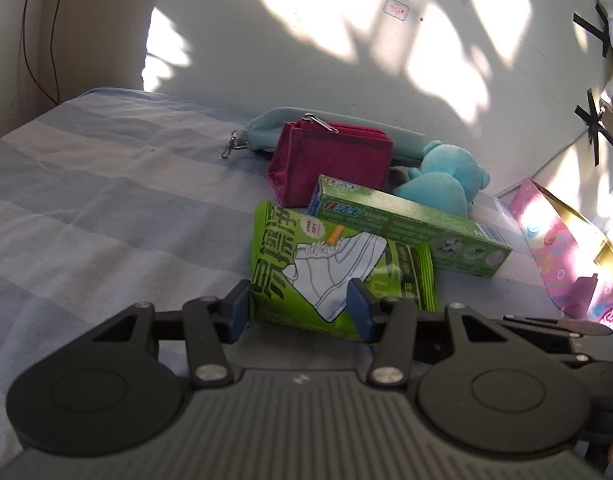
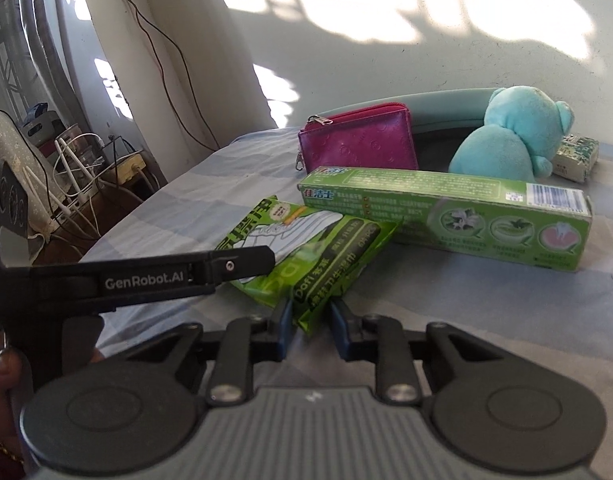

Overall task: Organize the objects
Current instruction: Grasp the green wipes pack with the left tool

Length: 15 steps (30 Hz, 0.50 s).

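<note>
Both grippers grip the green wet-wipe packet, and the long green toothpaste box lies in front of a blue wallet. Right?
Not quite: the wallet is magenta, as the right wrist view shows. Left gripper and right gripper do grip the green wet-wipe packet, with the long green toothpaste box in front of the wallet.

Bed (image 1: 86,184) with blue-and-white checked sheet, green wipes packet (image 1: 326,264) near edge, green toothpaste box (image 1: 410,228) partly over it, magenta purse (image 1: 330,160), teal plush bear (image 1: 446,184), teal pouch (image 1: 266,124) behind, small box (image 2: 578,158) beside bear

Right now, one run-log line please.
left tongs: shut on wipes pack | right tongs: shut on same pack corner | toothpaste box: untouched
</note>
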Tool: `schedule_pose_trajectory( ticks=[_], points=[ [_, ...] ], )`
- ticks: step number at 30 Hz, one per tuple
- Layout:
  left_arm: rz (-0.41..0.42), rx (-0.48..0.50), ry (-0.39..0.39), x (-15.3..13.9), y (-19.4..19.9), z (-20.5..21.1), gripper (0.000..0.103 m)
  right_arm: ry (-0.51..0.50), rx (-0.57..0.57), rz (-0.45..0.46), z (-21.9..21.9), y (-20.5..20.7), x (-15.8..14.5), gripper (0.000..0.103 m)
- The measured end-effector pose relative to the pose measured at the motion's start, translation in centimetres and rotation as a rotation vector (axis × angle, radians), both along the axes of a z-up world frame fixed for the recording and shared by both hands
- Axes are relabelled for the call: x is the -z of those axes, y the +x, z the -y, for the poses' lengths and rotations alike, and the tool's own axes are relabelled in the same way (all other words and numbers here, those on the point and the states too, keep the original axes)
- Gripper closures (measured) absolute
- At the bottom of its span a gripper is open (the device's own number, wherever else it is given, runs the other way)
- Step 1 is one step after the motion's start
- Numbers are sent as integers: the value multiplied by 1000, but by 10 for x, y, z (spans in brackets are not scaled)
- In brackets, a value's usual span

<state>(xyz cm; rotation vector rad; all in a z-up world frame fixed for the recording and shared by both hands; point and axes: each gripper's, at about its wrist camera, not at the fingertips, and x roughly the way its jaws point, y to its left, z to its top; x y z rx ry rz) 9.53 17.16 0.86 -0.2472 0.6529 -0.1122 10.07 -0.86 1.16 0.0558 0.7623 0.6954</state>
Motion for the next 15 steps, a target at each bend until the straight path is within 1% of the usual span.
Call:
schedule_pose_trajectory(
  ticks=[3,7,11,15],
  points=[
    [-12,79,-22,3,-10,21,49,-35,34,12,22,-12,-2,83],
    [-16,180,-15,4,-25,62,49,-71,83,20,67,-36,-6,83],
    [-33,314,-22,5,-32,110,49,-129,176,60,111,-59,-13,83],
    [-36,445,20,3,-38,157,49,-139,270,66,160,-80,-15,82]
  ],
)
